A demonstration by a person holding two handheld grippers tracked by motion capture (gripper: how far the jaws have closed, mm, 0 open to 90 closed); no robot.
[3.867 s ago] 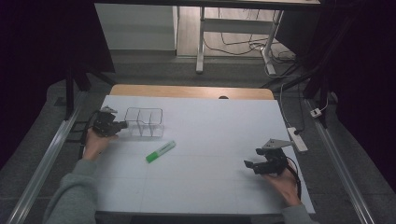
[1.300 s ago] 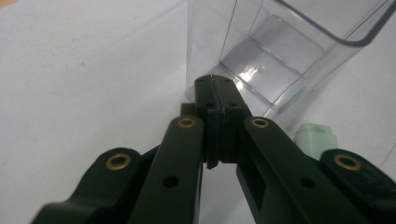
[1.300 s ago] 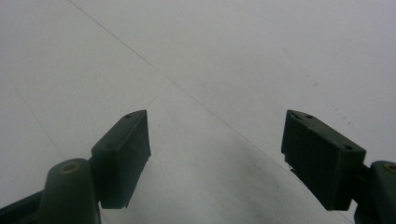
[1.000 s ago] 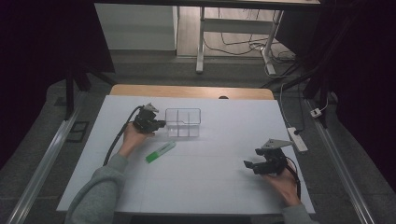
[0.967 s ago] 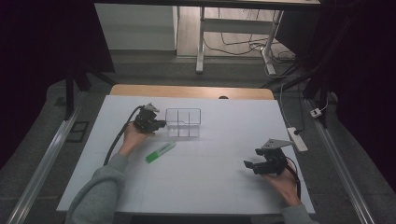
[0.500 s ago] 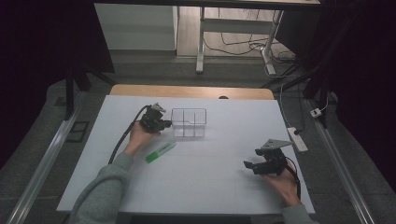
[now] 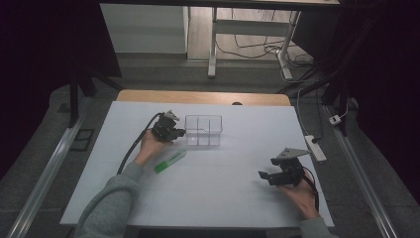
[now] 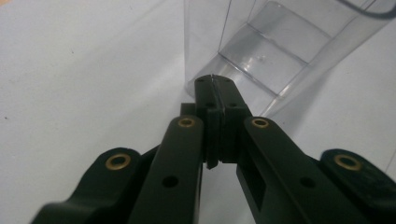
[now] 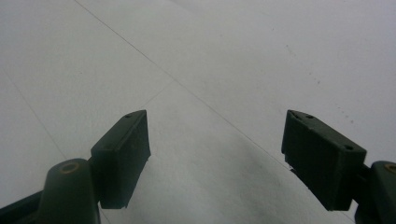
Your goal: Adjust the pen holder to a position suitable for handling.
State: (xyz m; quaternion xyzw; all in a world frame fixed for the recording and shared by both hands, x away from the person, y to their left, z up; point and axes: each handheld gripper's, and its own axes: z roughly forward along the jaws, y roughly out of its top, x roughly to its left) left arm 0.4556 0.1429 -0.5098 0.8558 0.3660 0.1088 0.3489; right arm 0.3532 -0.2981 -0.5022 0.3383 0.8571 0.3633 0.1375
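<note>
The clear plastic box (image 7: 203,130), a divided tray with several compartments, stood upright on the white worktop (image 7: 218,198) toward its far middle, its long axis running across the worktop from left to right. At the box's left end sat the left hand-held gripper (image 7: 176,133), aimed along that long axis, with its jaws pressed together on nothing; in the left gripper view the closed tips (image 8: 215,84) stood right at the lower corner of the box (image 8: 280,51), though whether they actually touched the wall could not be told. That placement read as a push with closed tips rather than a grasp, so any shove from there would drive the box rightward along its length. Just nearer the person, beside the left forearm, a green marker (image 7: 170,161) lay on the worktop, slanted, apart from the box. The right hand-held gripper (image 7: 267,176) rested well apart at the near right, its jaws standing wide with bare worktop between them, so the left hand was plainly the nearer one.
</note>
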